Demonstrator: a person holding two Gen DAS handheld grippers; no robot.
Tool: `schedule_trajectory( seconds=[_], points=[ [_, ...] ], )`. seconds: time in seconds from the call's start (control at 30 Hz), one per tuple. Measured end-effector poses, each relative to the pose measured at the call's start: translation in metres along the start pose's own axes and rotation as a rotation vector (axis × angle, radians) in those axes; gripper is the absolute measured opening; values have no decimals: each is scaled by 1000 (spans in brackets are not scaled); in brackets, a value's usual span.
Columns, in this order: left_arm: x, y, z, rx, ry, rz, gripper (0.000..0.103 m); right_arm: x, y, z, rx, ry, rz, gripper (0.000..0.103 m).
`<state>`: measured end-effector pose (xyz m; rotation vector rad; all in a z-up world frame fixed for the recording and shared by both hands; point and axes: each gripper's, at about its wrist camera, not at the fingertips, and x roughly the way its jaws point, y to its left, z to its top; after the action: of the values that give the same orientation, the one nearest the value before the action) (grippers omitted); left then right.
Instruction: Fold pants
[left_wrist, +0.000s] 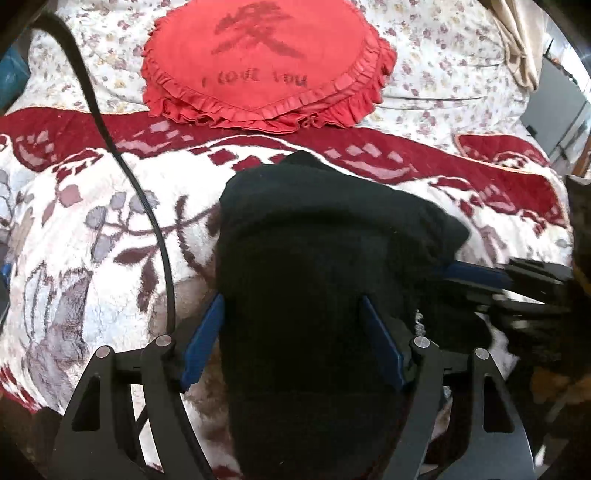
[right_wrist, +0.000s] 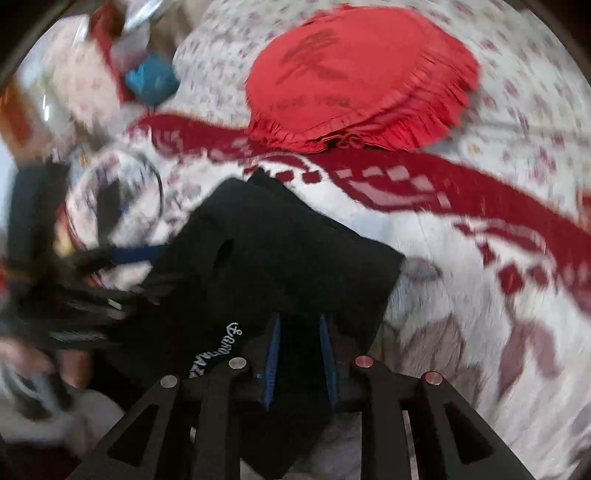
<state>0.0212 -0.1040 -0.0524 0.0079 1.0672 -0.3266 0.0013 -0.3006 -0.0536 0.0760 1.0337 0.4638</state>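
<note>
The left gripper (left_wrist: 291, 328) has its blue fingers (left_wrist: 202, 343) spread wide, one on either side of the black pants (left_wrist: 314, 280), which bulge up between them without being pinched. The right gripper (right_wrist: 300, 365) has its fingers drawn close together with black cloth between them; it looks clamped on the pants (right_wrist: 266, 258), though motion blur makes that less than certain. The garment lies as a compact folded bundle just ahead of both tools, on the red-and-white patterned blanket (left_wrist: 92, 240). Well beyond it sits a red heart-shaped cushion (left_wrist: 266, 62), and a black cable (left_wrist: 122, 162) trails to the left gripper's left. I judge a late fold is being laid down; next, the right gripper should let go and the stack be pressed flat.
</note>
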Motion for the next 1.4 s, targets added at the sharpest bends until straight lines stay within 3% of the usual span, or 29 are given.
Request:
schedule_trajectory(
  seconds=[0.07,0.17,0.27,0.47,0.67,0.83,1.07,1.17,1.23,1.4],
  points=[
    [-1,-1,0,-5,1,8,78,-10,0,-1,-20,-2,-56,22],
    [-6,-1,1,-13,-2,15,78,-28,3,-2,-2,-43,-1,23],
    [-14,-1,0,-12,-12,34,78,-40,15,-6,-22,-73,14,32],
    [-32,-3,-5,-9,-47,52,78,-33,41,-14,-86,-42,26,36],
    [-35,-5,-13,-16,-40,44,78,-17,37,-25,-86,7,-17,36],
    [-26,-6,-21,-28,-7,35,78,-9,14,-41,-1,34,-2,43],
    [-19,-9,-23,-26,16,27,78,-27,2,-44,66,-20,47,46],
    [-26,0,-20,-56,-2,0,78,-28,-9,-40,131,-45,79,54],
    [-29,9,-17,-88,-8,-21,78,-24,-13,-36,156,-56,84,65],
    [-24,30,-13,-144,3,-42,78,-5,-18,-28,192,-42,151,66]
  ],
)
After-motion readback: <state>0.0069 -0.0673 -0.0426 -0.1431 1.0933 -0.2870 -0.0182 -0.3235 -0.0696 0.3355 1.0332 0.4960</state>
